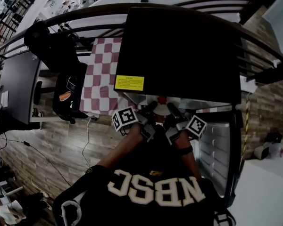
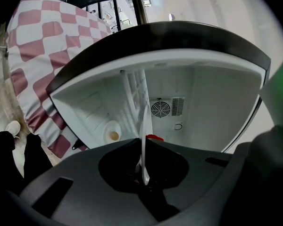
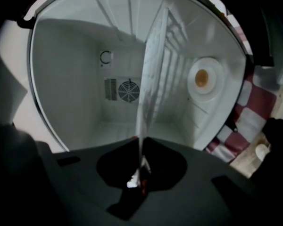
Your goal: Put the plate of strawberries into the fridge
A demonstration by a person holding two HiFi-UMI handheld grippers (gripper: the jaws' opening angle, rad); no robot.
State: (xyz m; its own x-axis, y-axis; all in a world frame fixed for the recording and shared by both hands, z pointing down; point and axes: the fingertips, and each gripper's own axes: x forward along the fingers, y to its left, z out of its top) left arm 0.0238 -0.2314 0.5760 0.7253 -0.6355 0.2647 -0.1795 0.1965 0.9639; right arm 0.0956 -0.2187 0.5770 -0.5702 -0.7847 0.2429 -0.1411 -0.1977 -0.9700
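At the open front of a small fridge, head view looking steeply down:

1. Fridge (image 1: pixel 179 46): black top and casing, white cavity (image 2: pixel 217 107) facing both gripper views. Door (image 1: pixel 221 149) swung open at the head view's right, its pale inner lining showing.
2. Wood floor (image 1: pixel 52 145): brown planks, with cables trailing at the left.
3. Tablecloth (image 1: pixel 101 74): red and white checks, draped over a table just beside the fridge on the left.
4. Chair (image 1: pixel 68 91): black, left of the tablecloth.
5. Plate (image 1: pixel 153 102): white, the task's item. It is carried level between the two grippers at the fridge's mouth, below the front edge of the black top. Both gripper views show it edge-on (image 2: pixel 144 126) (image 3: pixel 151 69), with the white cavity behind it. Whether it has crossed the threshold cannot be told.
6. Left gripper (image 1: pixel 152 106): jaws closed on the plate's near rim, at its left. Marker cube (image 1: pixel 125 118) at its rear.
7. Right gripper (image 1: pixel 171 108): jaws likewise clamped on the plate's rim, at its right. Marker cube (image 1: pixel 196 126) at its rear.
8. Yellow label (image 1: pixel 129 83): on the fridge top, front left corner.
9. Fan grille (image 2: pixel 160 108): round, on the cavity's back wall.
10. Lamp (image 2: pixel 112 133): round, amber centre, on the cavity's side wall.
11. Strawberry (image 1: pixel 162 99): red, on the plate; only one can be made out.
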